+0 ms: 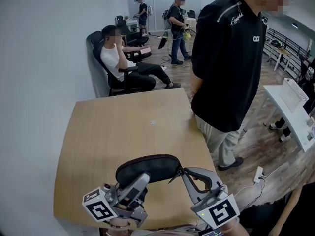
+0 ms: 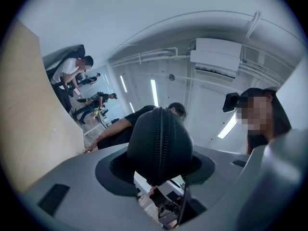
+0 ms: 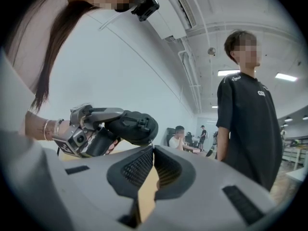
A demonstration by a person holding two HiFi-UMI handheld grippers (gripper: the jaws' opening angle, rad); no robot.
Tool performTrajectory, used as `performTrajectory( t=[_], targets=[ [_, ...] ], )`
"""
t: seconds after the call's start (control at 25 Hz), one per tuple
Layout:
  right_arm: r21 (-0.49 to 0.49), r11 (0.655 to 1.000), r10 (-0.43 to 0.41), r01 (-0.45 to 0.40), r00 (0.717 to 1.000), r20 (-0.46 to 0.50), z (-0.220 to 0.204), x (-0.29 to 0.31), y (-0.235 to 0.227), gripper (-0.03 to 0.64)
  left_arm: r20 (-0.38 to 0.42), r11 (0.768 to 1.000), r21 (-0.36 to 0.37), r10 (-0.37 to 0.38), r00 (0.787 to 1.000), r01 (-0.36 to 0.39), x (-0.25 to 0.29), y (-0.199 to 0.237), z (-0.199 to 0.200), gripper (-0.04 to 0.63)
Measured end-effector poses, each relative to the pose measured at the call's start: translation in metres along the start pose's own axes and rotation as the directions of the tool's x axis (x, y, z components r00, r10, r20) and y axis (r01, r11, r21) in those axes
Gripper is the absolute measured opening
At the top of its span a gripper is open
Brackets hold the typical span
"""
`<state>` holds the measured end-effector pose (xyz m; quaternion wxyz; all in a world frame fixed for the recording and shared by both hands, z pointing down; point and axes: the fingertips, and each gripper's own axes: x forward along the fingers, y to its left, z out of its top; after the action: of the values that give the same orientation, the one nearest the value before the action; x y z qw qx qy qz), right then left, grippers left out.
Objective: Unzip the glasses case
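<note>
One glasses case (image 1: 147, 165) is clamped in the left gripper (image 1: 142, 180). The right gripper (image 3: 153, 150), jaws together, is just beside its end.

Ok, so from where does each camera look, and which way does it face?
Head view: worn by the person, looking down over the table; shows the left gripper and right gripper.
Left gripper view: on the left gripper, tipped sideways, facing upward; its jaws clamp the glasses case.
Right gripper view: on the right gripper, facing a standing person; its jaws are together.
Shared: all three show the glasses case; both gripper views show the person's head.
</note>
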<state>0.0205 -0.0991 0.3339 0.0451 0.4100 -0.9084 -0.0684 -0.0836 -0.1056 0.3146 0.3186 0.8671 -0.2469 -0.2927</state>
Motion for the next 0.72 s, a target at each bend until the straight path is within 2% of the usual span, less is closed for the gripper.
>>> performTrajectory(
  t=[0.44,0.72],
  targets=[
    [-0.006,1.0,-0.015,0.015,1.0,0.009,0.0009,-0.0027,-0.004,0.017,-0.039,1.0,-0.006,-0.012,0.999,0.012,0.0016,-0.0009,-0.0051,0.23],
    [-0.027,0.999,-0.023,0.023,1.0,0.007,0.001,-0.0038,-0.0041,0.017,-0.071,1.0,0.018,-0.009,0.997,0.01,0.0008,-0.0031,-0.0084,0.23]
  ],
)
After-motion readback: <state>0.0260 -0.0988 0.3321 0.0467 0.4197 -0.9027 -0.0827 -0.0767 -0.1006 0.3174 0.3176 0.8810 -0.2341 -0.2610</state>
